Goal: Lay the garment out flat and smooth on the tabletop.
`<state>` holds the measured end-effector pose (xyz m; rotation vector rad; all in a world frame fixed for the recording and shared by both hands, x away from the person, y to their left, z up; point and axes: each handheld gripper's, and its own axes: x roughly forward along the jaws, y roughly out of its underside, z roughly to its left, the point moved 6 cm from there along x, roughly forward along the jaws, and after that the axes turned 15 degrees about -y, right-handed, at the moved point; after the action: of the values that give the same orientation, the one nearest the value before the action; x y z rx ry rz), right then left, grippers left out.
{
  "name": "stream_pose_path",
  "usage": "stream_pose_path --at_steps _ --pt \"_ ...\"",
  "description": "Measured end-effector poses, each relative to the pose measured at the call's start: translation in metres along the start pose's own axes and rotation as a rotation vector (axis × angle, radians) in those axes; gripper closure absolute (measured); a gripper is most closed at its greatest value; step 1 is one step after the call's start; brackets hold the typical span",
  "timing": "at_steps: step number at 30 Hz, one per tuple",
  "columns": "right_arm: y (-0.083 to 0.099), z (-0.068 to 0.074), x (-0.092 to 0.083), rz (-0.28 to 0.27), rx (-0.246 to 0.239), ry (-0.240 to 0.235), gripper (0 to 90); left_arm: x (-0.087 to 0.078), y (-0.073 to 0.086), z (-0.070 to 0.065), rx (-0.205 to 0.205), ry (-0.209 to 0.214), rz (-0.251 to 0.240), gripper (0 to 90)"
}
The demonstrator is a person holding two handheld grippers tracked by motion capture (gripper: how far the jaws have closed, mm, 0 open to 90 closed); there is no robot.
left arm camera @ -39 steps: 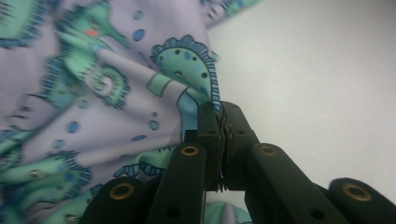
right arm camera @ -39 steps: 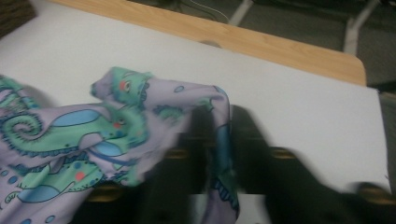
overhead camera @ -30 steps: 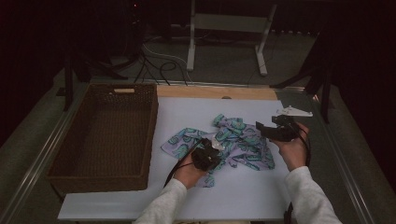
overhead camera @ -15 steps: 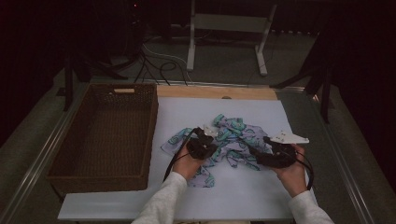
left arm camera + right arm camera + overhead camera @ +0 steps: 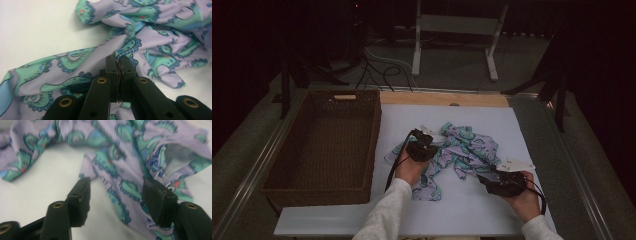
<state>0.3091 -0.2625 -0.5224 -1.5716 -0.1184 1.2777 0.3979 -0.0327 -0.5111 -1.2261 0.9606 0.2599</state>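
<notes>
A crumpled lilac garment (image 5: 459, 152) with a green and blue print lies on the white table (image 5: 472, 215), seen close up as cloth (image 5: 155, 50) and cloth (image 5: 125, 155) in both gripper views. My left gripper (image 5: 424, 145) sits at the garment's left part, and in the left gripper view its jaws (image 5: 119, 62) are pinched shut on a fold of the cloth. My right gripper (image 5: 484, 177) is low at the garment's near right edge. Its jaws (image 5: 117, 192) have just been closing and stand apart, a strip of the garment's edge lying between them untouched.
A dark wicker basket (image 5: 324, 142) stands at the table's left. A wooden strip (image 5: 444, 98) runs along the table's far edge. Beyond it are cables and a white stand (image 5: 452, 30) on the floor.
The right gripper came down and toward the near right edge of the garment. The left gripper moved up and right across the cloth, dragging the fold with it.
</notes>
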Motion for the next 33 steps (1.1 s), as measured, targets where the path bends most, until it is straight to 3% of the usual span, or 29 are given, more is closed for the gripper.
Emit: stream_pose_path --at_steps 4,5,8,10,12,13,19,20,23,28,33 --pt "0.004 -0.001 0.007 0.029 -0.01 -0.001 47.0 -0.001 0.0 -0.002 -0.018 0.04 -0.014 79.2" --pt "0.006 -0.003 0.012 0.049 -0.003 -0.002 50.8 -0.004 0.001 -0.006 -0.01 0.049 -0.023 71.4" --pt "0.007 -0.005 0.018 0.074 -0.005 -0.004 57.3 -0.007 0.001 -0.01 -0.011 0.058 -0.034 61.6" --pt "0.009 -0.004 0.022 0.095 -0.015 -0.017 61.4 -0.012 0.002 -0.017 0.005 0.067 -0.044 57.9" --pt "0.01 -0.003 0.026 0.124 -0.039 -0.001 64.6 -0.013 0.002 -0.021 0.019 0.073 -0.049 56.1" --pt "0.011 -0.004 0.028 0.134 -0.044 0.006 65.7 -0.016 0.004 -0.028 0.058 0.068 -0.051 55.4" --pt "0.013 -0.013 0.034 0.154 -0.019 0.008 79.3 -0.023 0.007 -0.045 0.126 0.067 -0.072 54.8" --pt "0.013 -0.016 0.033 0.145 -0.012 0.012 87.7 -0.024 0.008 -0.052 0.139 0.078 -0.078 54.8" --pt "0.009 -0.019 0.028 0.119 -0.013 0.024 88.5 -0.024 0.011 -0.063 0.164 0.085 -0.081 54.4" --pt "0.0 -0.024 0.014 0.041 0.042 0.023 88.4 -0.025 0.013 -0.077 0.195 0.11 -0.089 53.7" --pt "-0.007 -0.034 0.0 -0.021 0.073 0.056 88.4 -0.022 0.014 -0.089 0.216 0.122 -0.086 53.5"
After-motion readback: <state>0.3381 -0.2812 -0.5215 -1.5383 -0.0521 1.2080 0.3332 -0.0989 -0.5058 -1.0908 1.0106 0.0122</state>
